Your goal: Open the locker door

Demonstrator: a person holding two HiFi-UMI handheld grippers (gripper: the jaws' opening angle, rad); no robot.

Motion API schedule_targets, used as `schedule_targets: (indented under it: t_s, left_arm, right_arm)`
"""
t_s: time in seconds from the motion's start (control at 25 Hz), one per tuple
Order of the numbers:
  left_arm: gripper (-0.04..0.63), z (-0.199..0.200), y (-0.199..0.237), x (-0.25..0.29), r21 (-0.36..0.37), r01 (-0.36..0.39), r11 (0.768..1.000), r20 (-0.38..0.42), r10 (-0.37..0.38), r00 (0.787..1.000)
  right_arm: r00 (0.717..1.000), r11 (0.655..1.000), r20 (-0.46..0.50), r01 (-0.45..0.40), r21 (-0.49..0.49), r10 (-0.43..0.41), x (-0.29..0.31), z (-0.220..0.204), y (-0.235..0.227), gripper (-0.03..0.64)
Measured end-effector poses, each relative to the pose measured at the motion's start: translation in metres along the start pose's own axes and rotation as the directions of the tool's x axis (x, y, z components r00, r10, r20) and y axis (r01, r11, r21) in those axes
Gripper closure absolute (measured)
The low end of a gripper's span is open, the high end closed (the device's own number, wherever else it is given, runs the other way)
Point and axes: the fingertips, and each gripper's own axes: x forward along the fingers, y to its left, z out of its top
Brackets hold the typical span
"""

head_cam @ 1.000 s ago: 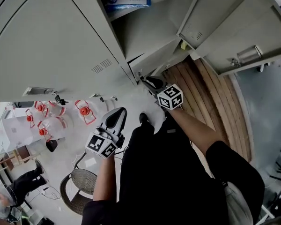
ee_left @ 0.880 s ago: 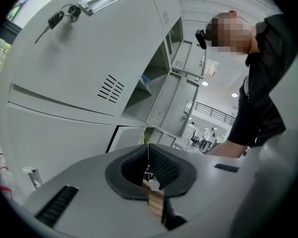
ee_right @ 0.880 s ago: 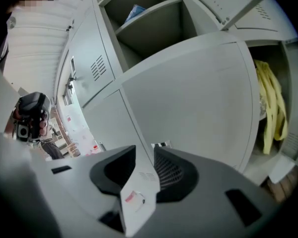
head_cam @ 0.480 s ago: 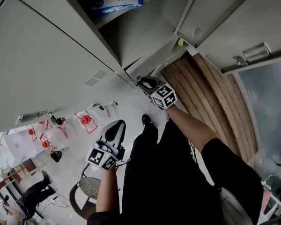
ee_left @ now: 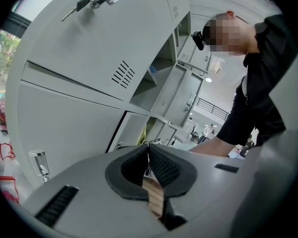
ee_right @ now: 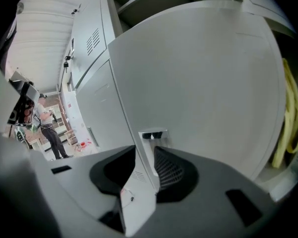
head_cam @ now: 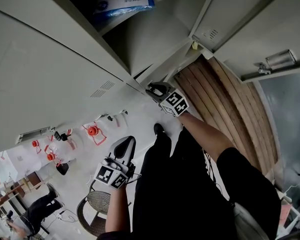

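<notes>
At lower left of the head view the left gripper (head_cam: 124,146) hangs idle, its jaws pressed together on nothing. At frame centre the right gripper (head_cam: 154,89) has its jaws spread wide, and the free edge of the locker door (ee_right: 198,83) stands between them without being pinched (the door is only ajar, with something yellow (ee_right: 288,113) showing inside at far right). The step in hand looks like swinging the door open, so the next move likely calls for hooking or re-gripping that edge and drawing it outward along its hinge arc.
</notes>
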Motion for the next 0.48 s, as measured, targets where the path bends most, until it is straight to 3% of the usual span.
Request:
schedule_targets:
  t_s: [0.48]
  left_arm:
    - [0.578, -0.009, -0.007, 0.007, -0.023, 0.023, 0.999, -0.017, -0.023, 1.000]
  right_arm:
    - [0.999, 0.997, -0.041, -0.003, -0.077, 0.000, 0.012, -0.005, 0.000, 0.504]
